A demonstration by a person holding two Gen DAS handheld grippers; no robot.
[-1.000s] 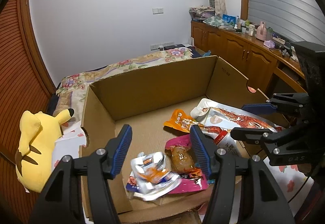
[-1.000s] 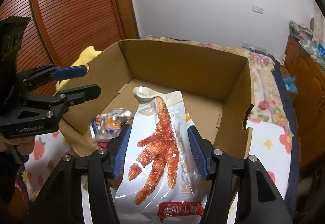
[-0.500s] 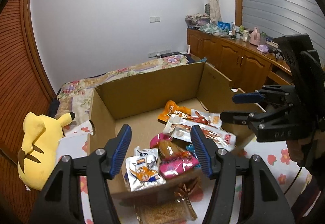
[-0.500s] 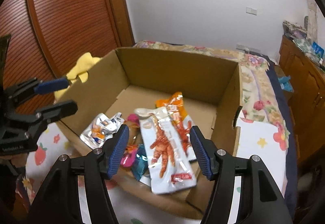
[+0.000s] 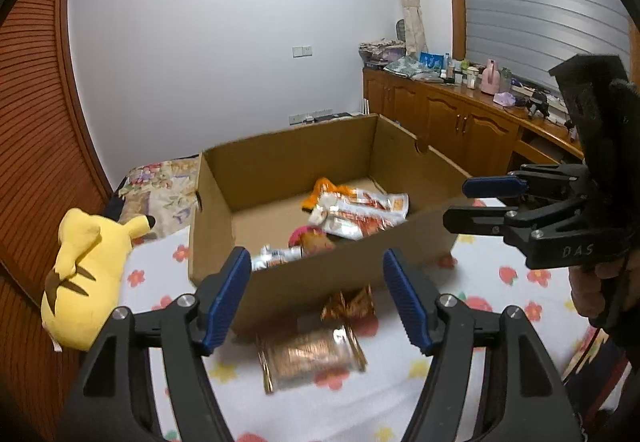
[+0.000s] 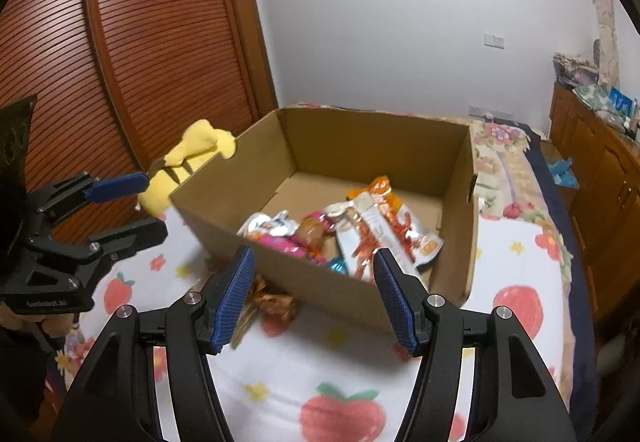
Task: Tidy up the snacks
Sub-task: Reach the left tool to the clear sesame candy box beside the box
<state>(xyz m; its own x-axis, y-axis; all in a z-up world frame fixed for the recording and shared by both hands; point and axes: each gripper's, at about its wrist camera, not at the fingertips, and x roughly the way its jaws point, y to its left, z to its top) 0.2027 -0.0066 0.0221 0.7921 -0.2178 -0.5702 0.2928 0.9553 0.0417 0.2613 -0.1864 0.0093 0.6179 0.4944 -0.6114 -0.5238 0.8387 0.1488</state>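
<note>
An open cardboard box point(image 5: 320, 276) point(image 6: 320, 284) stands on the flowered bedsheet. Inside lie a white chicken-feet packet point(image 5: 360, 215) point(image 6: 380, 238), an orange packet point(image 5: 320, 189) point(image 6: 376, 187), a pink packet point(image 5: 308, 236) point(image 6: 280, 242) and a silver packet point(image 5: 276, 256) point(image 6: 268, 222). In front of the box lie a clear biscuit packet point(image 5: 308, 354) and a gold-brown wrapper point(image 5: 348, 306) point(image 6: 276, 302). My left gripper point(image 5: 316, 282) hangs above these two, its jaws opening with nothing between them. My right gripper point(image 6: 314, 270) is open and empty before the box's near wall.
A yellow plush toy point(image 5: 88, 270) point(image 6: 188, 161) lies left of the box by the slatted wooden doors point(image 6: 120, 41). A wooden cabinet point(image 5: 460, 121) with clutter runs along the right wall. A floral quilt point(image 6: 500, 161) lies behind the box.
Both grippers have drawn back out of the box. The white packet that was between the right fingers now lies inside. The left jaws stand wider, and the packets before the box have come into view.
</note>
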